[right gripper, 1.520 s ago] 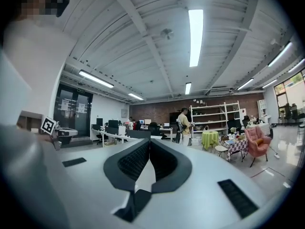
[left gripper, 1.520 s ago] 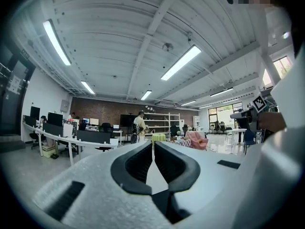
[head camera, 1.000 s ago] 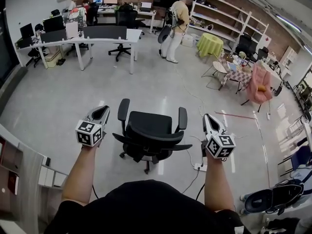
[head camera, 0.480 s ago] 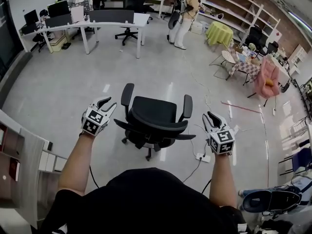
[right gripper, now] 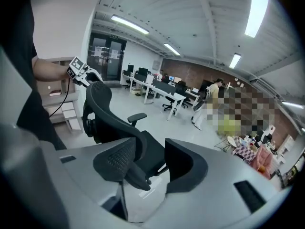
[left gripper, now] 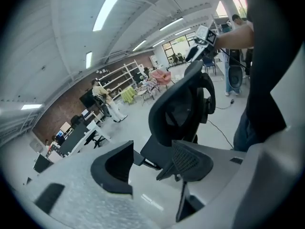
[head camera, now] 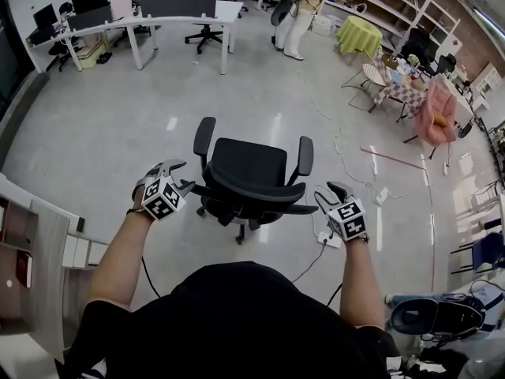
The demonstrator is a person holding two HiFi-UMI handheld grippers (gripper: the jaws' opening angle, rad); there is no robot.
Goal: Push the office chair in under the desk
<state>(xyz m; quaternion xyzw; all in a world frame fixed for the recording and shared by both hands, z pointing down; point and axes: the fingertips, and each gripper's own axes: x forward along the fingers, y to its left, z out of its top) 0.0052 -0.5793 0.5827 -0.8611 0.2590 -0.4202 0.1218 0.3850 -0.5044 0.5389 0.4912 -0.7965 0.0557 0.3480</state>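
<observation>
The black office chair (head camera: 251,172) stands on the bare floor with its backrest toward me. The white desk (head camera: 158,13) is far off at the back left. My left gripper (head camera: 183,174) hangs just left of the backrest and my right gripper (head camera: 328,193) just right of it. Both sets of jaws have just been opening and stand open, with nothing pressed between them. In the left gripper view the chair (left gripper: 181,109) fills the space beyond the left gripper (left gripper: 152,168). The right gripper view has the chair (right gripper: 114,123) beyond the right gripper (right gripper: 150,168).
A power strip and cables (head camera: 323,239) lie on the floor right of the chair. A person (head camera: 296,10) stands at the back by shelves. Low shelving (head camera: 31,243) is at my left, a dark bag (head camera: 434,318) at my lower right, small tables and a pink armchair (head camera: 438,109) far right.
Both grippers have come down from chest height to either side of the chair's backrest, and both sets of jaws have gone from shut to open. The chair has stayed put.
</observation>
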